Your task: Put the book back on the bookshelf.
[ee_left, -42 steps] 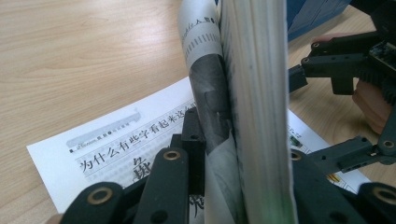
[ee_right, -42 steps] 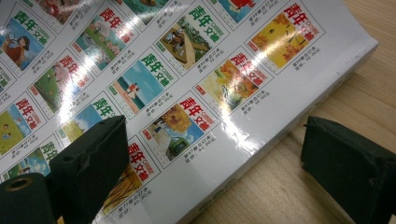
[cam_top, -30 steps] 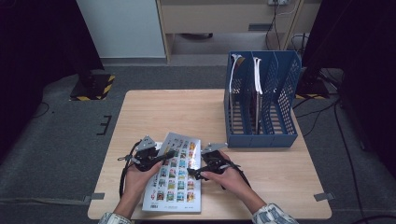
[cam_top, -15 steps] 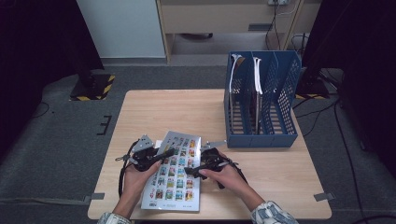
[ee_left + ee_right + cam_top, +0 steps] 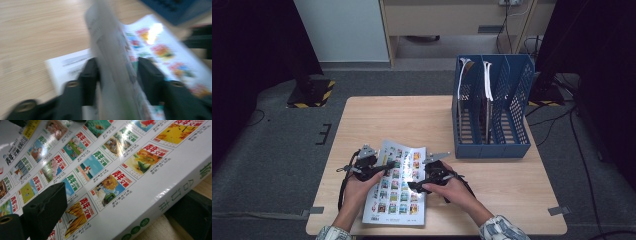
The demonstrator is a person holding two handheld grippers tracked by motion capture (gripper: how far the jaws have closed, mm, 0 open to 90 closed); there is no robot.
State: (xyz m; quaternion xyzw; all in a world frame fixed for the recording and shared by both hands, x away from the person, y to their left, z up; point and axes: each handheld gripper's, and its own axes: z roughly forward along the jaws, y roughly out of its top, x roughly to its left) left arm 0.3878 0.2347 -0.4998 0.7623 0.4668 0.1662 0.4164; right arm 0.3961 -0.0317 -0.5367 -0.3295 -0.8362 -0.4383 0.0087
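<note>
A thick book (image 5: pixel 394 200) with rows of small colourful pictures on its cover lies on the wooden table (image 5: pixel 412 115) in front of the person. My left gripper (image 5: pixel 389 165) is at its left edge. In the left gripper view a blurred, lifted cover edge (image 5: pixel 110 50) stands between the jaws of my left gripper (image 5: pixel 117 65); they have just been opening, and a gap shows on one side. My right gripper (image 5: pixel 414 186) grips the spine side of the book (image 5: pixel 100 157): one jaw rests on the cover and the other is under the spine of my right gripper (image 5: pixel 125 200).
A blue file rack (image 5: pixel 522 95) with a few upright folders stands at the table's back right. Bare tabletop lies behind the book and to its left. The table's front edge is just below the book.
The left gripper's jaws have spread apart around the book's edge, and the left hand has shifted slightly inward and down. The right gripper has stayed put on the spine side.
</note>
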